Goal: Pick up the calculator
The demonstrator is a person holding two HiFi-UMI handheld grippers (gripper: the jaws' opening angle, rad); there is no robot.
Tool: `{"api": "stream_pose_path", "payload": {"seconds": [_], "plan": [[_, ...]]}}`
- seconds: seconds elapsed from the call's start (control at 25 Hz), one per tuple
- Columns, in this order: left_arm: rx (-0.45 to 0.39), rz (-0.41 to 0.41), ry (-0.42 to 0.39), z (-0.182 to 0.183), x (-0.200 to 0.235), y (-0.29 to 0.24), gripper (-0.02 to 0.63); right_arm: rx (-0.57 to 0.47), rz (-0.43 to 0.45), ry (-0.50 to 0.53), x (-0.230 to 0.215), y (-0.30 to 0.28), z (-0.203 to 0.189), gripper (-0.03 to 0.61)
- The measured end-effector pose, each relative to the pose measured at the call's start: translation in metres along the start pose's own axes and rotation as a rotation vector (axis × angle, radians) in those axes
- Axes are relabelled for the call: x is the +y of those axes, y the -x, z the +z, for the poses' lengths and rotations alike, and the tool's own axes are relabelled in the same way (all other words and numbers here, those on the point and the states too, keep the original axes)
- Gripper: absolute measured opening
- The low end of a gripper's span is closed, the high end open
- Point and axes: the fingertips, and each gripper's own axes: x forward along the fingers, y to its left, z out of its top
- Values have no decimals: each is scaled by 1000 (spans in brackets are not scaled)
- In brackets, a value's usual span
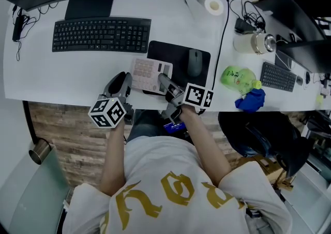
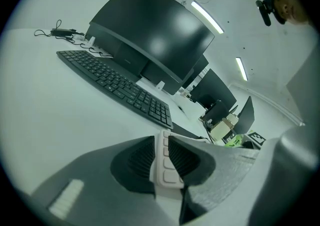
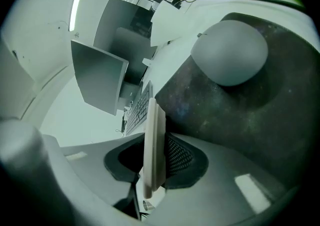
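Calculator [image 1: 150,74] is near the front edge of the desk [image 1: 77,75], about in the middle of this edge, and its right part is over the front left corner of the mouse pad [image 1: 176,54]. I hold it from both sides. My left gripper [image 1: 124,80] comes from the front edge and has the left side of the calculator. In the left gripper view the two dark pads [image 2: 135,162] are closed on it, one on each face, and a row of pale keys shows between them. My right gripper [image 1: 164,83] has the right front part of the calculator. In the right gripper view I see the calculator from its thin edge, and it stands between my ribbed pads [image 3: 180,157], which press on it from both sides, so the jaws are only as far apart as the calculator is thick. I cannot tell if the calculator lies on the desk or is already a little above it. The mouse [image 1: 194,62] lies on the pad, just beside the calculator to the right and apart from it. The keyboard [image 1: 101,34] lies behind the calculator, toward the back left part of the desk, with a dark monitor [image 2: 150,35] behind it at the back edge.
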Motion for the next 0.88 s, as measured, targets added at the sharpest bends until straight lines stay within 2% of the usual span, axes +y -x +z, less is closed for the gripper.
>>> {"api": "stream_pose_path", "payload": {"seconds": [0.56, 0.88], "plan": [[-26, -1, -13, 6, -5, 8, 80, -32, 22, 0, 10, 10, 1, 114], [-86, -3, -47, 25, -21, 25, 80, -71, 74, -27, 35, 24, 6, 114]]}}
